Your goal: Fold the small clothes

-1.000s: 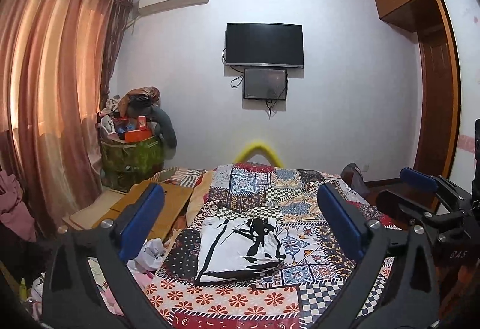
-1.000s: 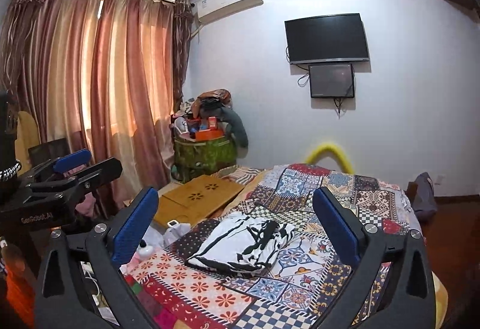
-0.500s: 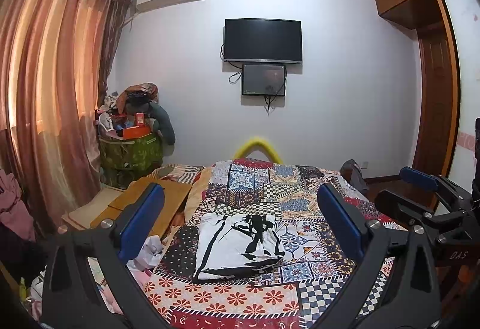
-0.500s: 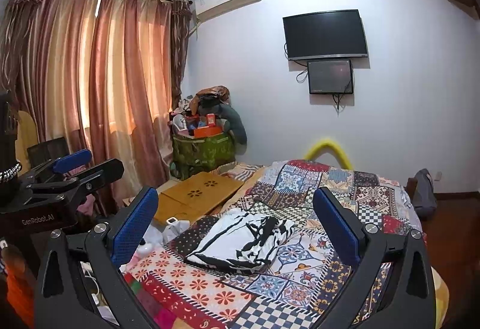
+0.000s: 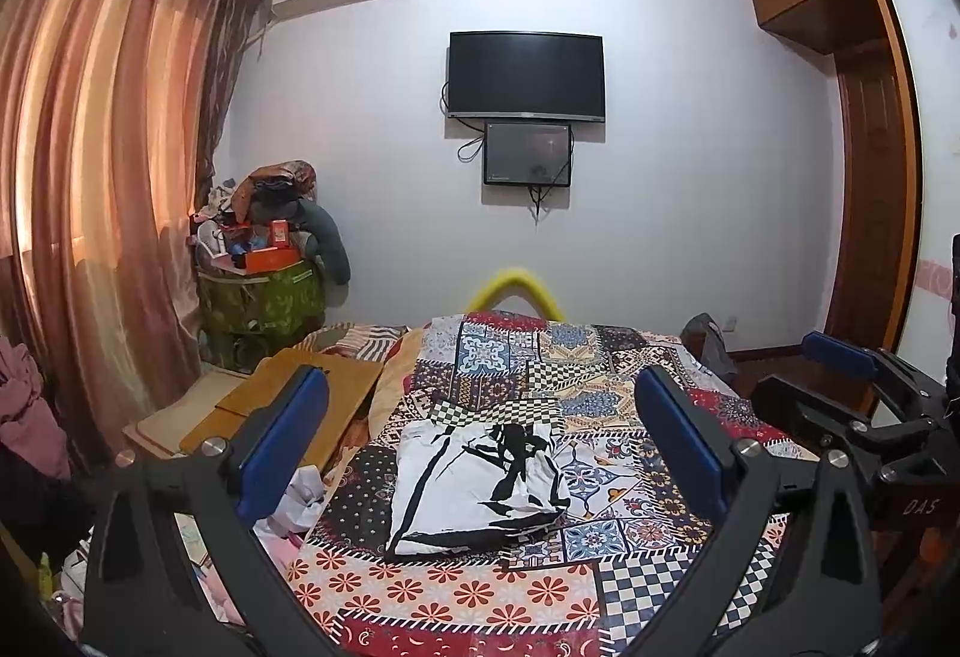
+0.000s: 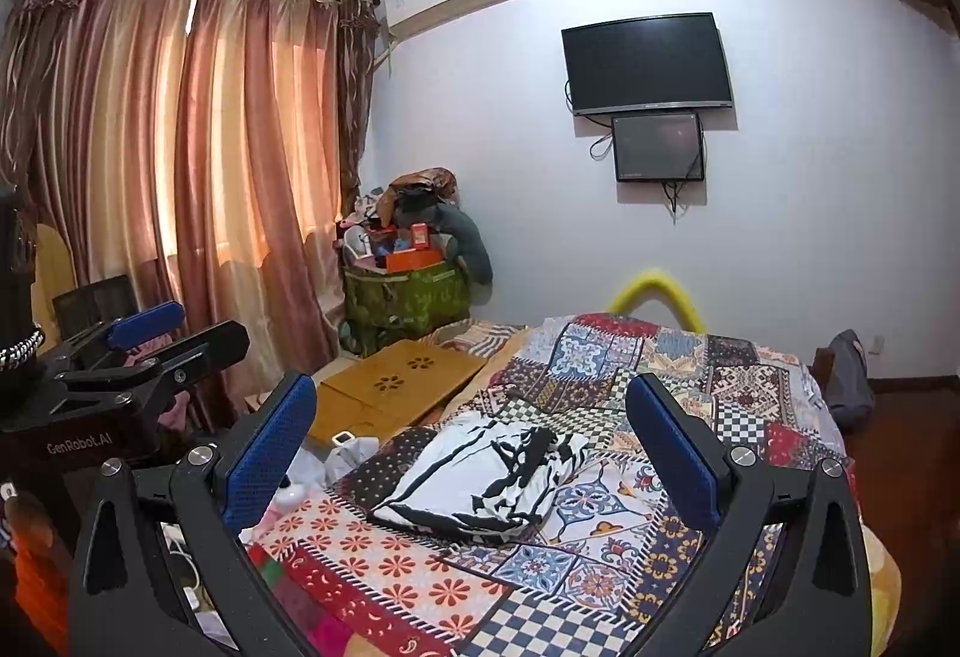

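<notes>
We hold both tongs up over the near end of the bed [image 5: 630, 585], and both stand wide apart with nothing between the blue pads. The left tongs [image 5: 480, 453] touch nothing; the right tongs [image 6: 468, 453] likewise hang free, clear of the cloth. The shirt [image 5: 474, 483], white with black marks, lies folded flat on the patchwork cover, about midway across it and ahead of both tongs. In the right view the same shirt [image 6: 480, 477] sits nearer the bed's left edge.
</notes>
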